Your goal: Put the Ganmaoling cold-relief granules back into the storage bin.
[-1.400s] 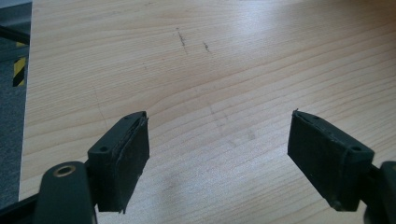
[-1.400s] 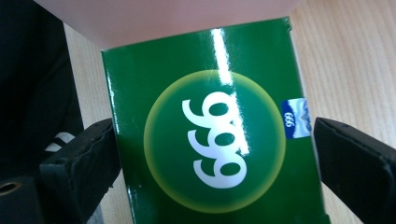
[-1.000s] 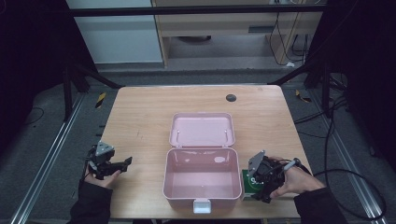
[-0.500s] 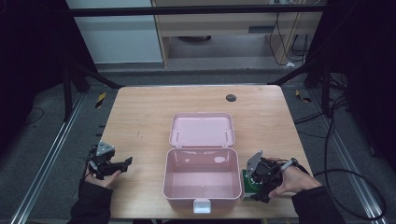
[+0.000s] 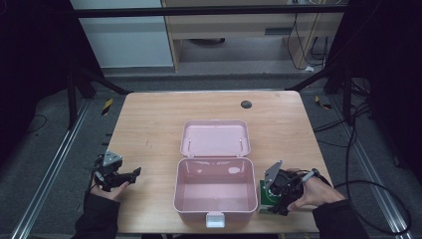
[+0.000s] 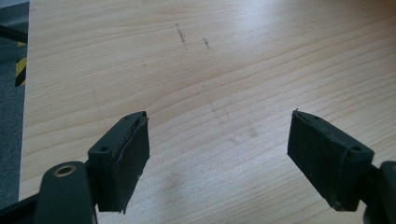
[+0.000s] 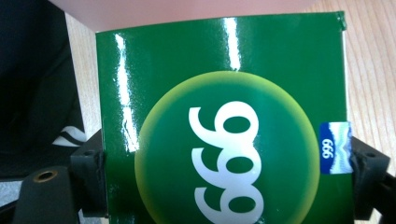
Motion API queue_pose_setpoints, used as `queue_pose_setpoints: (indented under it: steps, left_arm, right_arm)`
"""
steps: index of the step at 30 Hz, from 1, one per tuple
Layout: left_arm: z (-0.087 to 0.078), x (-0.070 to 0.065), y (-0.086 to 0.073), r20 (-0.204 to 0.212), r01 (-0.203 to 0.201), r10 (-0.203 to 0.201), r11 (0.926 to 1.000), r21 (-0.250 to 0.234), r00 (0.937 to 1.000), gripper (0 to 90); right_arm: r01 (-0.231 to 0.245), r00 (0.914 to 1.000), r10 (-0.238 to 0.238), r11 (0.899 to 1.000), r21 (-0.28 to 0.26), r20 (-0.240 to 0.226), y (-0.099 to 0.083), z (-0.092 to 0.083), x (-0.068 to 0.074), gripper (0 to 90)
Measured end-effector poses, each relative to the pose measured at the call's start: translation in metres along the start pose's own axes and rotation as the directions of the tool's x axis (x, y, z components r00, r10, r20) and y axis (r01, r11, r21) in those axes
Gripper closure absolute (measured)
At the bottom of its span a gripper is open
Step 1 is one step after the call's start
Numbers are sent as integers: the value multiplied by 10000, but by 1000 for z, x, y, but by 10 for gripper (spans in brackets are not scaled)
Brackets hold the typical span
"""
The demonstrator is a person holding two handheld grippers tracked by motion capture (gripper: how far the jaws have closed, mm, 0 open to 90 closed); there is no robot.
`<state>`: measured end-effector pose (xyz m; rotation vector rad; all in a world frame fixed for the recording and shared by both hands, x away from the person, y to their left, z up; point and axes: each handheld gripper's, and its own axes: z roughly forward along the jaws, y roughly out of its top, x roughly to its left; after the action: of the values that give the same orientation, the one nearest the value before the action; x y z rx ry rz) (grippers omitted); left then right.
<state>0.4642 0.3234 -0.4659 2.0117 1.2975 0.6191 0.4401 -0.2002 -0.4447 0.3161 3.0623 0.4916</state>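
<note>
A glossy green carton with a yellow-green disc and white numerals lies on the table just right of the open pink box. My right gripper has just been closing on it, and its black pads now press the carton's two sides. In the high view the carton shows at the tip of the right gripper, near the table's front edge. My left gripper stands open over bare wood, nothing between its pads. It sits near the front left corner in the high view, left gripper.
The pink box's lid lies flat behind the base, whose white latch faces the front edge. A dark round spot marks the far part of the wooden table. Cables run over the floor at the right.
The right gripper's jaws have closed onto the green carton. Neither hand has shifted, and the left gripper stays as it was.
</note>
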Motion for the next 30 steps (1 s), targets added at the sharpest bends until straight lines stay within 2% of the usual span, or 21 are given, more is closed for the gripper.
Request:
queue_pose_setpoints:
  steps: [6,12,20,23,30]
  left_arm:
    - [0,0,0,1,-12,12,10000,30,10000,202]
    - [0,0,0,7,4,-4,10000,44,10000,203]
    - [0,0,0,16,-14,14,10000,61,10000,202]
    - [0,0,0,13,-4,4,10000,61,10000,204]
    - [1,-1,0,17,15,-15,9999,109,10000,204]
  right_arm:
    - [-130,9999,132,9998,-136,76,-3,-10,2,156]
    - [-384,9985,396,9988,-310,379,-9,-32,3,156]
    - [-356,9969,395,9977,-573,677,-8,-53,3,157]
    - [-377,9949,446,9964,-765,909,-7,-67,3,156]
    - [-309,9929,417,9948,-970,1114,-2,-88,4,157]
